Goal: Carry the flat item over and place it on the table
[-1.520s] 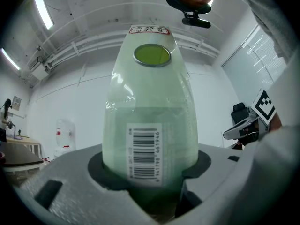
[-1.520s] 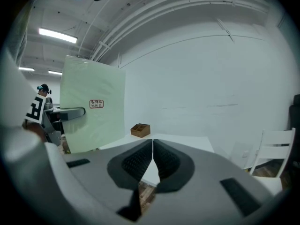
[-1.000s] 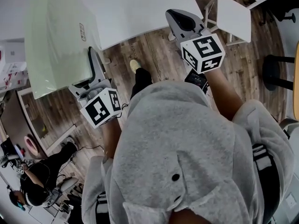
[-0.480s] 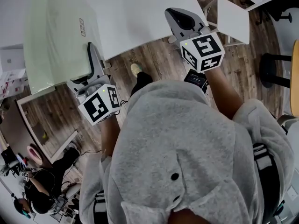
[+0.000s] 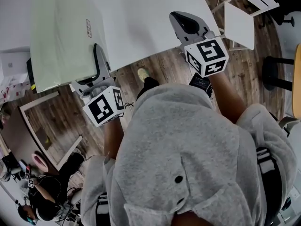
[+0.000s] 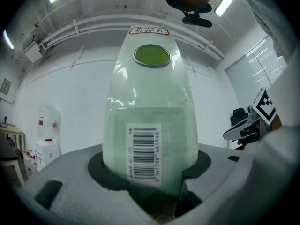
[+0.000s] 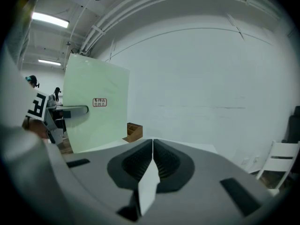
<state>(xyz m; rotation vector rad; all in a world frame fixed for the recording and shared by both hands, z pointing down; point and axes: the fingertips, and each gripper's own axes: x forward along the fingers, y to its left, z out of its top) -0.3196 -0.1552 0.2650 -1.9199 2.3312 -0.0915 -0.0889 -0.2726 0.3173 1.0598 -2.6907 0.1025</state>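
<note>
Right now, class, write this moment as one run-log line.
left gripper: shut on flat green item | right gripper: shut, empty | white table: ahead

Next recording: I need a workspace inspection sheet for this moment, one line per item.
Surface: white table, bare where the head view shows it; wood floor around it.
Job's things: flat item, pale green, plastic-wrapped, barcode label; carried at the table's left end, not yet laid down.
Clutter: small brown open box beyond the table; nothing else seen.
Grippers: left gripper clamped on the flat item's near edge; right gripper jaws together, holding nothing, by the table's near edge.
Cables: thin dark lead beside the left gripper's cube.
Surroundings: white chair, black stool, another person seated at lower left.
</note>
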